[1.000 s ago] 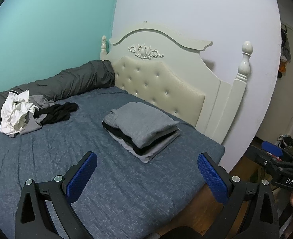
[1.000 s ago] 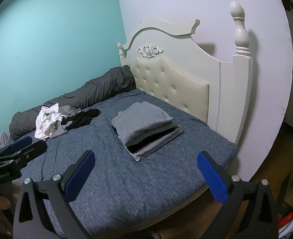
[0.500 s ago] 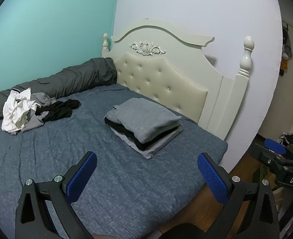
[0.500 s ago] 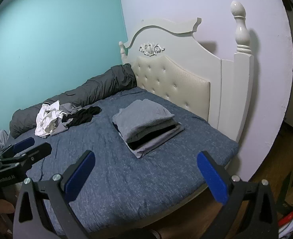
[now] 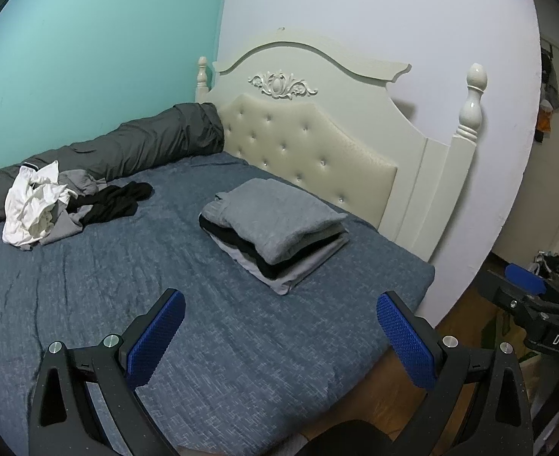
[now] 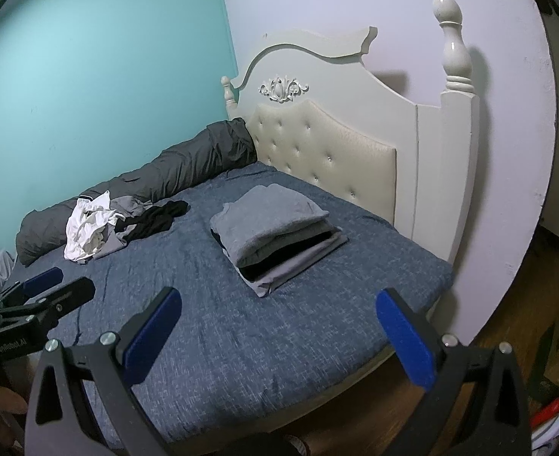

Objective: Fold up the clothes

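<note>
A neat stack of folded clothes [image 5: 275, 231] [image 6: 275, 239], grey on top with black and grey layers below, lies on the blue bed [image 5: 127, 285] [image 6: 317, 304] near the headboard. A loose heap sits at the far left: a crumpled white garment [image 5: 32, 205] [image 6: 87, 231], a grey piece [image 5: 76, 184] and a black garment [image 5: 116, 201] [image 6: 158, 220]. My left gripper [image 5: 279, 334] hangs open over the near part of the bed, holding nothing. My right gripper [image 6: 277, 334] is open too, well short of the stack.
A cream tufted headboard [image 5: 317, 152] [image 6: 329, 152] with posts backs the bed. A rolled dark grey duvet [image 5: 127, 148] [image 6: 165, 174] runs along the teal wall. Wooden floor [image 6: 507, 296] lies to the right of the bed, with clutter at the right edge.
Both grippers have drawn back a little from the bed, so the stack and the heap look slightly smaller and lower. Both stay open and nothing on the bed has moved.
</note>
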A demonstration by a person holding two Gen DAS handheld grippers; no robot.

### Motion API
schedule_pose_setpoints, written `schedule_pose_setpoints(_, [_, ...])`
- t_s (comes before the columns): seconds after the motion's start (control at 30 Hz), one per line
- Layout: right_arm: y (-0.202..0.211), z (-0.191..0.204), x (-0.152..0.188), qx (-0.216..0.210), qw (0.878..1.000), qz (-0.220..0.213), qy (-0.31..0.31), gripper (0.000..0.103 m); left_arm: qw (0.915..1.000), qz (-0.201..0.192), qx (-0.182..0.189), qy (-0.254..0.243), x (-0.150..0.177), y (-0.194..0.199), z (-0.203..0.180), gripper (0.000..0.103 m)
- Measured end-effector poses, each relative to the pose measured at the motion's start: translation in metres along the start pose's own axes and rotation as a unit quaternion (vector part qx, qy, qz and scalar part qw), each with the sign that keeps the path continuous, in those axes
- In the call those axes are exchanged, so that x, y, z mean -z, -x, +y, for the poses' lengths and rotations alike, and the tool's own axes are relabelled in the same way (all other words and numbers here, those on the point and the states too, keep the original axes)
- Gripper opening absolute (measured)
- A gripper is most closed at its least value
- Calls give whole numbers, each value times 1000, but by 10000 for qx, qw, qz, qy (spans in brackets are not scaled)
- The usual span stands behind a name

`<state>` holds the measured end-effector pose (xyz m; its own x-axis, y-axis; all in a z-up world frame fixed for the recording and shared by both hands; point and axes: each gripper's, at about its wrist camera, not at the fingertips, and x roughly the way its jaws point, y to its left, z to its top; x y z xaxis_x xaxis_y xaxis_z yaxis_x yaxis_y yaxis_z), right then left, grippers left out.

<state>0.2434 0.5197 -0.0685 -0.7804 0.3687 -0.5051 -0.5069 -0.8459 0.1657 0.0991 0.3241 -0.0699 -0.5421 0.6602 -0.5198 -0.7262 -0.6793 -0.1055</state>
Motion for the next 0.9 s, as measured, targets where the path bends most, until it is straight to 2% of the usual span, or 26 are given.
schedule_pose_setpoints(0.9, [-3, -2, 4, -10, 10000, 81, -52, 103, 10000, -70, 40, -3, 5, 0, -3, 103])
